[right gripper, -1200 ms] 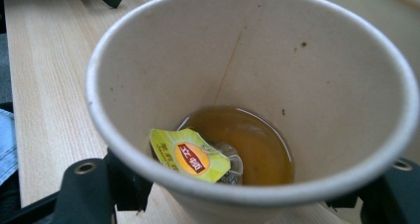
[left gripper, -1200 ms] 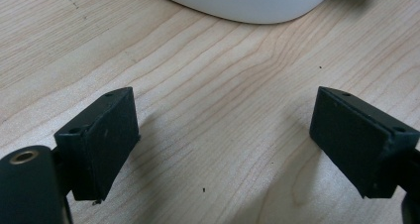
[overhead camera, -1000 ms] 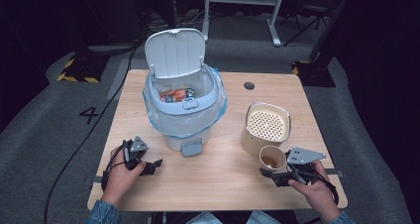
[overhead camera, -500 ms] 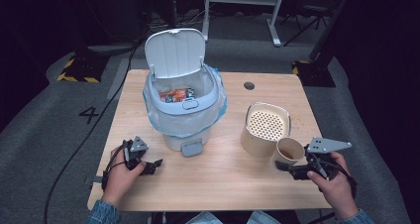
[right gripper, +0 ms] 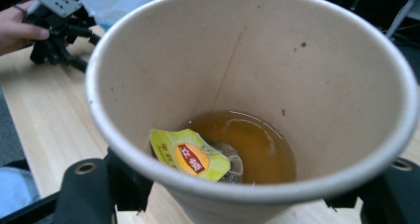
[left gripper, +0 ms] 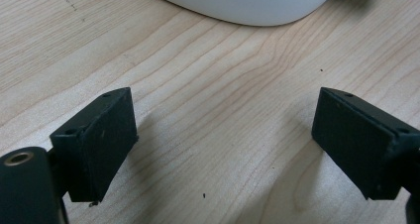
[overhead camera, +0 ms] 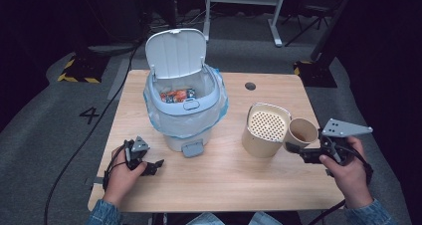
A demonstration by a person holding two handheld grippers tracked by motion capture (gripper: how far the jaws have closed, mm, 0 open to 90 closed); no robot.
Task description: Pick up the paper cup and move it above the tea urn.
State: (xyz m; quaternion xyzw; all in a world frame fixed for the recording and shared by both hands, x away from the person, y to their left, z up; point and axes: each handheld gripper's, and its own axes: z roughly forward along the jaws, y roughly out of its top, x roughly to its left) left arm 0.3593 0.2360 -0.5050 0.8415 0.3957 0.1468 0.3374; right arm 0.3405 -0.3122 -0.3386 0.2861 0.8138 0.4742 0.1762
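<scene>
paper cup (overhead camera: 300, 131) in right gripper (overhead camera: 296, 151)

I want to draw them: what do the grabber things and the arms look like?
Both are black. The left gripper has two flat, blocky black jaws, a small grey plate and a black cable. The right gripper carries a bigger grey three-cornered plate with tiny holes. Both arms wear blue denim sleeves.

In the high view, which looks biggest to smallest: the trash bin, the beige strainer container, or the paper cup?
1. Trash bin, clearly the largest, with its lid up.
2. Beige strainer container, mid-sized.
3. Paper cup, smallest, though the right gripper holds it lifted toward the camera, so it may look slightly bigger than it is.
</scene>
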